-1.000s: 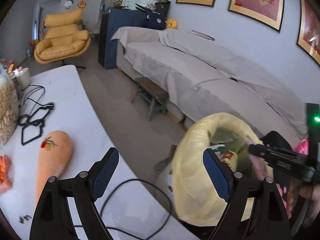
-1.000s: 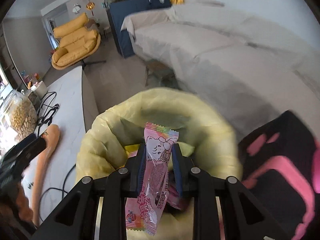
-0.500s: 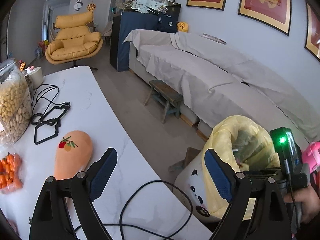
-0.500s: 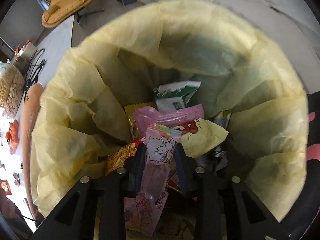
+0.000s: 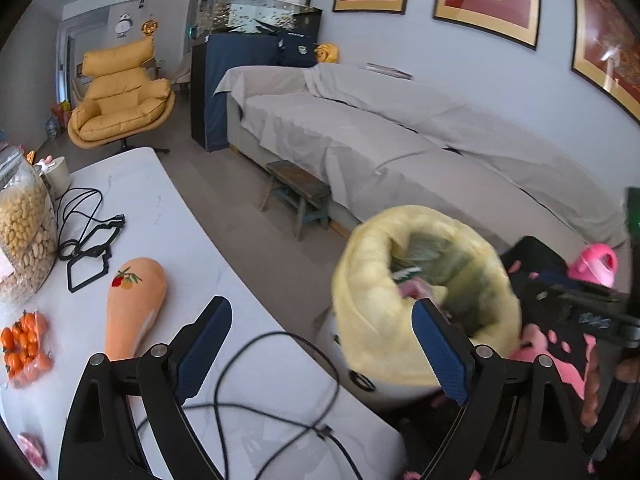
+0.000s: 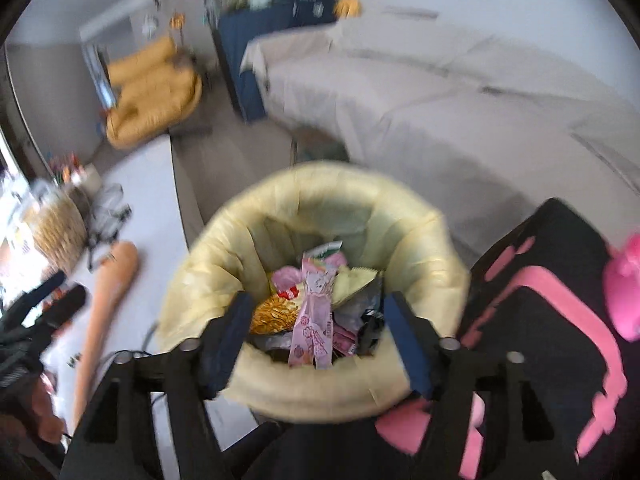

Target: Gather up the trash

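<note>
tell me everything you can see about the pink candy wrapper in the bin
The pink candy wrapper is a long, narrow plastic sachet, pale pink with a cartoon figure and coloured print, crimped at its ends. It lies on top of the other wrappers inside the yellow-lined bin, running lengthwise toward the camera with its near end at the liner's front rim. The right gripper has just been opening; its pads stand wide on either side and do not touch it. Blur hides the finer print.
</note>
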Tool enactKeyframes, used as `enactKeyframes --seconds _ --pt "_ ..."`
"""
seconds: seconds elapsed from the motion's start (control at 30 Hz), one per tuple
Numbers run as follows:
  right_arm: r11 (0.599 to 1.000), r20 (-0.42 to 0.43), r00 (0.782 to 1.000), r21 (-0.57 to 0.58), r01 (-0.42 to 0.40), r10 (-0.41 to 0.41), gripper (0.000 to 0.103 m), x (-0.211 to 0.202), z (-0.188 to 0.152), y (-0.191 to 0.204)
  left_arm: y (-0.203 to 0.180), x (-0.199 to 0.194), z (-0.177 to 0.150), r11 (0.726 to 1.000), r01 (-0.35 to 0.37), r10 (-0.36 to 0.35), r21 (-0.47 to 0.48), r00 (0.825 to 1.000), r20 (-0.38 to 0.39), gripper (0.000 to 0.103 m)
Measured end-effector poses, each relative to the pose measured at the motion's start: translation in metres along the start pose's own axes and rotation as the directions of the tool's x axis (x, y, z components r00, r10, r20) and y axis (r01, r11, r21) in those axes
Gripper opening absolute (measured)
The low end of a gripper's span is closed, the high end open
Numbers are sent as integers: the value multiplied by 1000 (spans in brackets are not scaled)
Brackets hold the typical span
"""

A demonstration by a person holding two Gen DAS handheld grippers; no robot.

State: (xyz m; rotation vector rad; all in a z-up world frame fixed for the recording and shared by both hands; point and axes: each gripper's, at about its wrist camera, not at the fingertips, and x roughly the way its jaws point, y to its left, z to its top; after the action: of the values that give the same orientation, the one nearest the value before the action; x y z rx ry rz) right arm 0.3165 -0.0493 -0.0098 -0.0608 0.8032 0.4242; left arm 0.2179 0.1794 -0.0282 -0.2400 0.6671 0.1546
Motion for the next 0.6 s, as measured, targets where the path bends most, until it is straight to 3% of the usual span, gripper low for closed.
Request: enactKeyframes --seconds 0.07,0.13,0.2,0.3,0.5,0.6 --pt "1000 64 998 2 29 -29 82 -33 -6 -4 -9 -16 -7 1000 14 -14 2 1000 6 99" --pt "998 131 989 12 64 -65 96 -69 -20 -2 -18 -36 -14 1000 19 -20 16 1000 18 100" --pt "996 181 979 28 89 -93 100 -102 -39 -3 -31 -55 -22 999 23 -24 44 999 34 102" --pt "990 214 967 40 133 -139 102 -136 -62 -5 -51 -87 -37 995 25 -31 99 998 60 102" --pt "981 251 949 82 176 -191 102 -192 -115 2 -70 -139 -72 993 10 -22 118 995 98 102" --pt "971 281 929 66 230 -239 102 -212 -134 12 -75 -164 -86 991 -9 -11 133 989 147 102"
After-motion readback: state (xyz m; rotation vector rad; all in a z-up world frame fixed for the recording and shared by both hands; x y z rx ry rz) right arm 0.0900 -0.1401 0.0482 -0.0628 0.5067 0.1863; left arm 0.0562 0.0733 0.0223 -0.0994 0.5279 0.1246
